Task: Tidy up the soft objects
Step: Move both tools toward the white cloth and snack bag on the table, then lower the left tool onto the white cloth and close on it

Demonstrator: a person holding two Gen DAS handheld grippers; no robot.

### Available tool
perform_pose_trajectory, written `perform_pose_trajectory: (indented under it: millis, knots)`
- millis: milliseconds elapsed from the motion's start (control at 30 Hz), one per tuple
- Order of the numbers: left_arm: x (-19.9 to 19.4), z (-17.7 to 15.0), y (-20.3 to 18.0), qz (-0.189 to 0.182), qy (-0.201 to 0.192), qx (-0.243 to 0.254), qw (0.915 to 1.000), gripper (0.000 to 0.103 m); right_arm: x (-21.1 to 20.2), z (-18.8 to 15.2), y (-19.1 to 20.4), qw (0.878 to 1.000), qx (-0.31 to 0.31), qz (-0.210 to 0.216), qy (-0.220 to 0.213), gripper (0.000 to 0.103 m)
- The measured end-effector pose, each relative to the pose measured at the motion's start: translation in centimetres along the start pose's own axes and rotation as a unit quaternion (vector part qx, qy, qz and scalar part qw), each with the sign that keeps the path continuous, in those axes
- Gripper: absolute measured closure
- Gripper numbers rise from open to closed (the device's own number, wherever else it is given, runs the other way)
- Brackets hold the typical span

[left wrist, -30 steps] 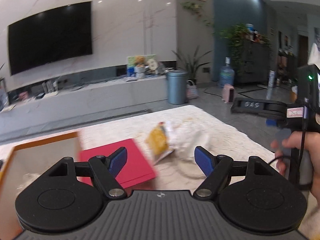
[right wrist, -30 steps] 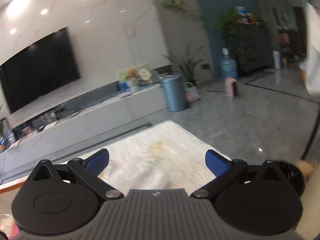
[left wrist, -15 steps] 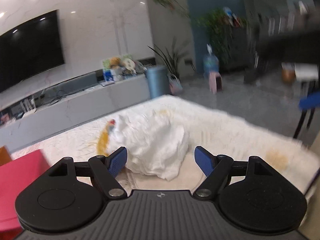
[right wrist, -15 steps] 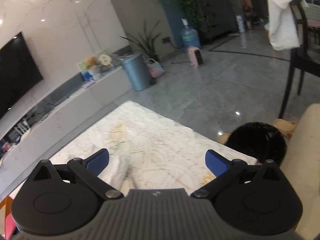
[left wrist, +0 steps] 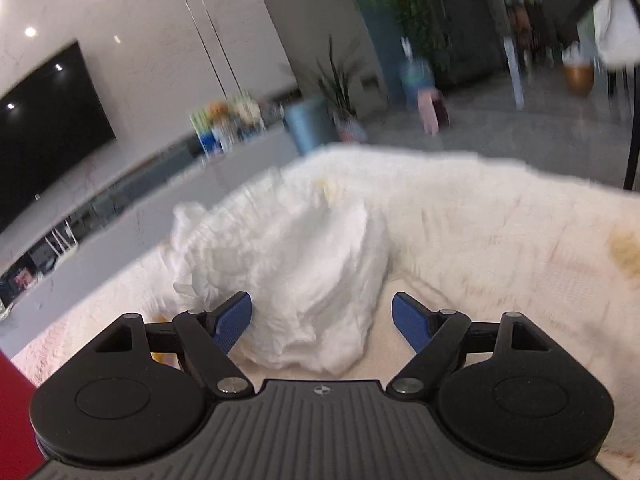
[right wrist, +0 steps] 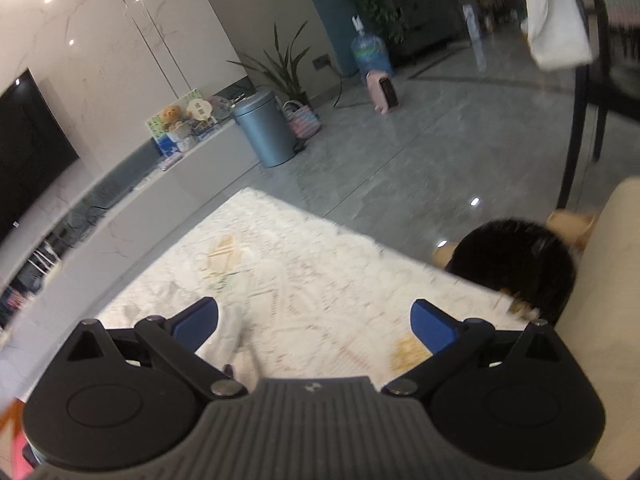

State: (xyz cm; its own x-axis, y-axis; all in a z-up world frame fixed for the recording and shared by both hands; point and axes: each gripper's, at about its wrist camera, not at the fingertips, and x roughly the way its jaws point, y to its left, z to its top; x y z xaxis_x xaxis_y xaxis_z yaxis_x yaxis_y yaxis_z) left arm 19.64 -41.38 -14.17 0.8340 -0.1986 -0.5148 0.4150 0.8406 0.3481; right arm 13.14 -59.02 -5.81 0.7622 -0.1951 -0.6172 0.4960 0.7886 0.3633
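A crumpled white cloth [left wrist: 288,264] lies on the pale patterned rug [left wrist: 500,240]. My left gripper [left wrist: 322,320] is open just above the cloth's near end, blue pads on either side and apart from it. In the right wrist view, my right gripper [right wrist: 314,322] is also open over the rug [right wrist: 304,280]. A fold of the white cloth [right wrist: 230,336] shows beside its left fingertip. A black furry object [right wrist: 516,260] rests at the rug's right edge next to a cream sofa [right wrist: 600,280].
A red flat thing [left wrist: 10,408] pokes in at the lower left. Beyond the rug stand a low grey TV bench [right wrist: 200,176], a grey bin [right wrist: 264,128] and a pink item [right wrist: 382,92] on grey floor. A dark chair leg [right wrist: 576,128] rises at right.
Both views have swung right and dipped toward the rug. The white cloth now sits larger between my left fingers; the yellow packet and most of the red thing have left view.
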Motion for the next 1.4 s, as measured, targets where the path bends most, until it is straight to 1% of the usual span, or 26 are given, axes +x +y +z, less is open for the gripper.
perform_pose_trajectory:
  millis: [33, 100, 133, 167, 200, 233, 267, 300, 367, 467, 567, 667, 733, 833, 967, 1033, 1100, 1133, 1233, 1300, 1400]
  knots:
    - [-0.1, 0.0, 0.3, -0.005, -0.002, -0.009, 0.9999, 0.009, 0.0, 0.0, 0.0, 1.000, -0.003, -0.002, 0.002, 0.003]
    - [0.0, 0.0, 1.0, -0.021, 0.007, -0.032, 0.9993, 0.013, -0.2, 0.0, 0.1, 1.000, -0.007, 0.000, 0.003, 0.003]
    - [-0.1, -0.1, 1.5, -0.032, 0.009, -0.048, 0.9983, 0.022, -0.2, 0.0, 0.1, 1.000, -0.007, 0.002, 0.003, 0.003]
    - [-0.1, -0.2, 2.0, -0.045, 0.014, -0.063, 0.9969, 0.037, -0.2, 0.0, 0.1, 1.000, -0.007, 0.003, 0.005, 0.003]
    - [-0.3, -0.3, 2.4, -0.057, 0.017, -0.082, 0.9949, 0.046, -0.3, 0.0, 0.1, 1.000, -0.007, 0.004, 0.005, 0.003]
    - [-0.4, -0.4, 2.8, -0.055, 0.021, -0.095, 0.9937, 0.064, -0.3, 0.0, 0.1, 1.000, -0.008, 0.006, 0.005, 0.003]
    - [-0.5, -0.4, 2.9, -0.038, 0.025, -0.101, 0.9938, 0.075, -0.3, 0.0, 0.1, 1.000, -0.009, 0.007, 0.004, 0.003]
    - [-0.7, -0.5, 2.9, -0.030, 0.027, -0.097, 0.9944, 0.078, -0.2, 0.0, 0.1, 1.000, -0.009, 0.008, 0.004, 0.003]
    - [-1.1, -0.5, 2.9, -0.027, 0.025, -0.085, 0.9957, 0.085, 0.0, 0.1, -0.1, 1.000, -0.003, 0.016, 0.007, 0.003]
    - [-2.8, -0.6, 2.9, -0.027, 0.031, -0.077, 0.9962, 0.086, 0.1, 0.1, -0.6, 1.000, 0.010, 0.024, 0.010, 0.003]
    - [-6.3, -1.0, 3.2, -0.041, 0.023, -0.072, 0.9963, 0.086, 0.2, 0.1, -0.8, 1.000, 0.007, 0.013, 0.011, 0.003]
    - [-9.8, -2.3, 3.4, -0.060, 0.039, -0.067, 0.9952, 0.086, 0.2, 0.1, -1.0, 1.000, 0.008, 0.002, 0.010, 0.003]
    - [-11.3, -3.4, 3.3, -0.076, 0.054, -0.060, 0.9938, 0.086, 0.1, 0.2, -1.0, 1.000, 0.010, 0.002, 0.008, 0.003]
    - [-14.0, -5.2, 3.2, -0.099, 0.062, -0.048, 0.9920, 0.086, -0.1, 0.2, -0.9, 1.000, 0.010, 0.008, 0.009, 0.003]
    - [-16.4, -6.9, 3.3, -0.136, 0.093, -0.059, 0.9847, 0.086, -0.1, -0.1, -0.2, 1.000, -0.003, 0.014, 0.013, 0.003]
    - [-17.5, -7.6, 3.1, -0.158, 0.103, -0.045, 0.9811, 0.086, 0.0, -0.3, 0.2, 1.000, -0.010, 0.014, 0.016, 0.003]
    - [-18.3, -8.0, 2.9, -0.176, 0.101, -0.023, 0.9788, 0.085, 0.2, -0.3, 0.4, 1.000, -0.013, 0.011, 0.021, 0.003]
    - [-18.4, -8.0, 2.9, -0.178, 0.096, -0.017, 0.9792, 0.085, 0.3, -0.4, 0.5, 1.000, -0.014, 0.011, 0.024, 0.003]
    - [-18.0, -7.5, 3.6, -0.156, 0.084, -0.020, 0.9840, 0.085, 0.1, -0.5, 0.8, 1.000, -0.018, 0.013, 0.022, 0.003]
    - [-17.1, -6.8, 4.2, -0.138, 0.081, -0.033, 0.9865, 0.085, -0.1, -0.4, 1.0, 0.999, -0.022, 0.015, 0.020, 0.003]
    - [-15.7, -5.3, 4.8, -0.101, 0.071, -0.039, 0.9916, 0.084, -0.1, -0.5, 1.1, 0.999, -0.024, 0.016, 0.019, 0.003]
